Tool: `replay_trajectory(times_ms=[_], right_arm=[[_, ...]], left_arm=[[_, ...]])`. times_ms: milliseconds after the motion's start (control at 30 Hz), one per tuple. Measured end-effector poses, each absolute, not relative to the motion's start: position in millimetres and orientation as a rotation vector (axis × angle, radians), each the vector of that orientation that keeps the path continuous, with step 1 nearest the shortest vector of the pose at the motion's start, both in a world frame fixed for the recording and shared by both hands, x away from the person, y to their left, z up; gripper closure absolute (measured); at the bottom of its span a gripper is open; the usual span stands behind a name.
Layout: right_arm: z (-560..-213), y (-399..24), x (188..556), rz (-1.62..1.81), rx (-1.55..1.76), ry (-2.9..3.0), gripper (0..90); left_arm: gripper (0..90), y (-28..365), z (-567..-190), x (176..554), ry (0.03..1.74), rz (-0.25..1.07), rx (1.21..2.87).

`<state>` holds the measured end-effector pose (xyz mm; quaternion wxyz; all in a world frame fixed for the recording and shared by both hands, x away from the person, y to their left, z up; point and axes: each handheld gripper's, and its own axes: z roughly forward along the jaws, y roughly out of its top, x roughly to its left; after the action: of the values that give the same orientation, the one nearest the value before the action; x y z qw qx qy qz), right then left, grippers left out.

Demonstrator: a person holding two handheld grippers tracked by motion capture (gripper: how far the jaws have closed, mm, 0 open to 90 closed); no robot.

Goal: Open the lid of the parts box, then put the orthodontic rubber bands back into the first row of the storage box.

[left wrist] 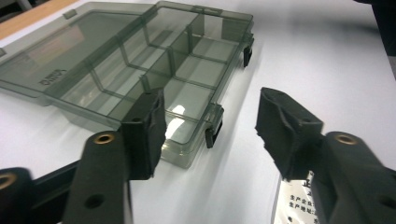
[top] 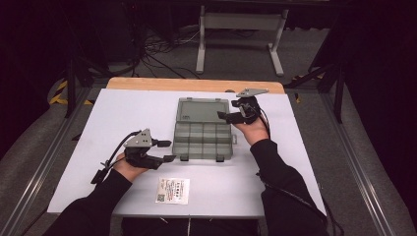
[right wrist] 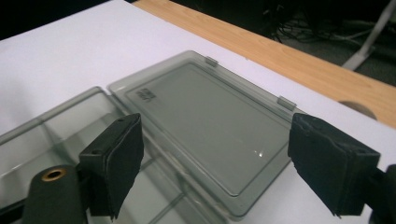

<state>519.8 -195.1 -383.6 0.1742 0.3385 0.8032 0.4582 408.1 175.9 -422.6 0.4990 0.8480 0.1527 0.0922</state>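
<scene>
Print on the card (top: 172, 190) too small to read from above; cut off by the bottom edge behind the left gripper (left wrist: 210, 128). Organizer box (right wrist: 70, 140) cropped at left and bottom. Lid label (right wrist: 148, 95) illegible.

Bright table, dark surroundings, soft focus

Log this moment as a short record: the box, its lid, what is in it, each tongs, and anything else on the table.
box: clear grey plastic organiser box, on the white table
lid: open, lying flat behind the box
contents: compartments look empty
left tongs: open, nothing between the jaws, at the box's front left corner
right tongs: open, holding nothing, over the lid's right edge
other: printed card near the front edge
</scene>
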Motion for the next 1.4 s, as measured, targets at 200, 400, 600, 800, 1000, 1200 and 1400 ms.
replay_trajectory(times_ms=[200, 400, 600, 800, 1000, 1200, 1400], right_arm=[[-367, -189, 493, 1.289, 0.838, 2.3, 17.5], [-359, -185, 479, 1.309, 0.791, 2.296, 16.3], [-355, -176, 465, 1.319, 0.737, 2.314, 15.6], [-351, -168, 453, 1.333, 0.694, 2.329, 15.2], [-349, -158, 440, 1.355, 0.637, 2.349, 13.4], [-348, -148, 427, 1.38, 0.589, 2.373, 11.1], [-345, -135, 411, 1.401, 0.527, 2.403, 9.1]], left_arm=[[31.5, 189, -416, 404, 0.4, 0.246, 2.03], [26.4, 200, -414, 401, 0.431, 0.283, 2.013], [25.2, 210, -412, 398, 0.447, 0.305, 2.004], [24.7, 221, -411, 394, 0.454, 0.33, 1.992], [23.3, 230, -410, 390, 0.468, 0.344, 1.982], [22.1, 237, -411, 386, 0.473, 0.36, 1.981], [21.7, 246, -412, 383, 0.493, 0.375, 1.969]])
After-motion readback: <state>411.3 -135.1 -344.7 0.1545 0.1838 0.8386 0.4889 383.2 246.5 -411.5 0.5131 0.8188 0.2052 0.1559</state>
